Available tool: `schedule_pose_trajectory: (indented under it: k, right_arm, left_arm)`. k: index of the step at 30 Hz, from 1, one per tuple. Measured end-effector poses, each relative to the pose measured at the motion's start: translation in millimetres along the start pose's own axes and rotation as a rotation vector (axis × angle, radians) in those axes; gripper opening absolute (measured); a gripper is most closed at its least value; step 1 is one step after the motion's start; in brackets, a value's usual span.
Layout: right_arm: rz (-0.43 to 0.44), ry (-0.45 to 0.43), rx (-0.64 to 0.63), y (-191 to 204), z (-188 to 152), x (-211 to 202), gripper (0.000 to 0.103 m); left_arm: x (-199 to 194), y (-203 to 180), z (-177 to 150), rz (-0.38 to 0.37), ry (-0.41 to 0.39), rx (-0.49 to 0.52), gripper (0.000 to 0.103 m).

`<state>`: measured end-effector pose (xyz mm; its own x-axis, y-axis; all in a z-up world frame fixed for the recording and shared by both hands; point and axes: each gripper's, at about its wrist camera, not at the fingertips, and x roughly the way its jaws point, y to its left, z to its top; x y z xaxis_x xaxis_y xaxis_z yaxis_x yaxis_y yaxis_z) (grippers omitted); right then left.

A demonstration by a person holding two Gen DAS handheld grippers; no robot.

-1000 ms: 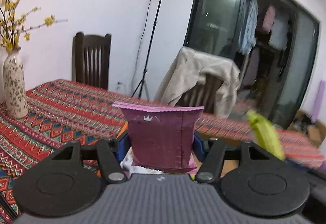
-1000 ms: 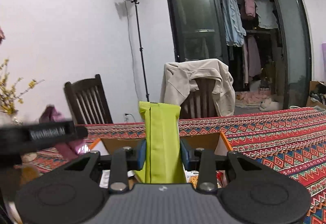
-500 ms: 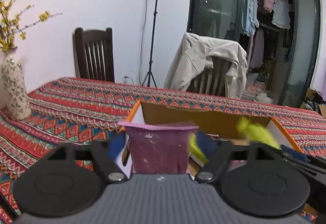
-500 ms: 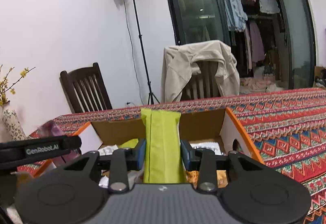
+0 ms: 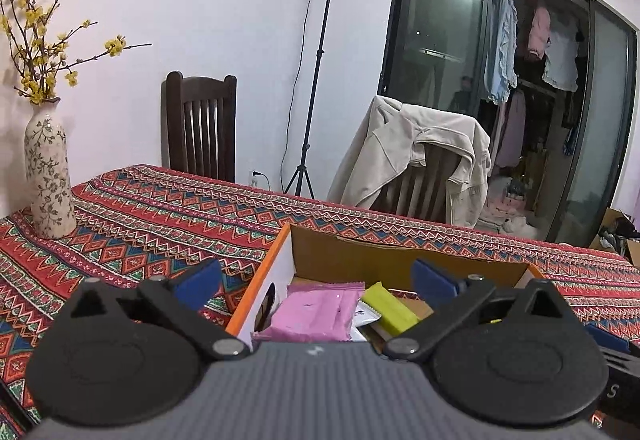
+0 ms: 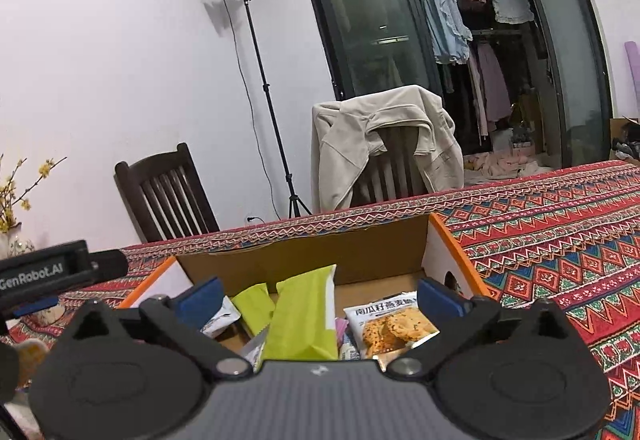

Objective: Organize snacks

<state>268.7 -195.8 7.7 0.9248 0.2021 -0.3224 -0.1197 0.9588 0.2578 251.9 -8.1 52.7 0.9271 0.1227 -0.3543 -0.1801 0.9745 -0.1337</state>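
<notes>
An open cardboard box point(image 5: 352, 256) point(image 6: 304, 256) with orange edges stands on the patterned tablecloth. A pink snack packet point(image 5: 316, 314) lies flat inside it at the left, below my left gripper point(image 5: 316, 278), whose jaws are opening wide and touch nothing. A yellow-green packet point(image 6: 302, 316) lies in the box between the spread fingers of my right gripper point(image 6: 318, 294), whose jaws are also opening with the pads clear of it. Another green packet point(image 5: 390, 308) point(image 6: 252, 304), a biscuit packet point(image 6: 394, 324) and a white one point(image 6: 218, 320) lie in the box too.
A flowered vase point(image 5: 48, 176) with yellow blossoms stands at the table's left. Two dark chairs point(image 5: 200, 128) stand behind the table, one draped with a beige jacket point(image 5: 416, 160). A light stand point(image 5: 316, 80) is by the wall. The left gripper's body point(image 6: 44, 272) shows in the right wrist view.
Both grippers opened and let go. The purple-pink packet dropped flat into the box's left side, and the yellow-green packet fell from upright into the box. Both grippers now hang lower over the box.
</notes>
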Motion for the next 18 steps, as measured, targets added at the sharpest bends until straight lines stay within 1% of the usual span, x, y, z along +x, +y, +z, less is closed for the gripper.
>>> schedule_pose_trajectory:
  k: [2, 4, 7, 9, 10, 14, 16, 18]
  right_arm:
    - [-0.001, 0.001, 0.003, -1.0, 0.6, -1.9, 0.103]
    - [-0.001, 0.004, -0.007, 0.4, 3.8, -7.6, 0.103]
    - [0.007, -0.016, -0.019, 4.2, 12.1, -30.7, 0.103]
    - [0.017, -0.02, -0.027, 7.1, 17.0, -47.7, 0.103]
    - [0.026, -0.017, -0.031, 8.2, 18.0, -56.7, 0.103]
    - [0.043, -0.004, -0.054, 10.8, 13.3, -82.7, 0.103]
    - [0.043, 0.01, -0.062, 13.0, 5.1, -88.5, 0.103]
    - [0.044, 0.034, -0.069, 15.3, -3.6, -92.1, 0.103]
  left_arm:
    - [-2.7, 0.2, 1.8, 0.0, 0.005, 0.003, 0.103]
    - [-7.1, 3.8, 7.4, -0.001, 0.033, 0.003, 0.103]
    - [-25.5, 21.5, 19.3, -0.054, 0.058, -0.059, 0.103]
    - [-41.0, 29.6, 22.8, -0.073, 0.067, -0.068, 0.103]
    - [-49.9, 32.7, 22.2, -0.076, 0.058, -0.068, 0.103]
    - [-87.5, 41.9, 6.6, -0.083, 0.003, -0.021, 0.103]
    - [-98.9, 45.9, -4.1, -0.085, -0.004, 0.001, 0.103]
    - [-108.0, 51.2, -14.9, -0.071, 0.005, 0.007, 0.103]
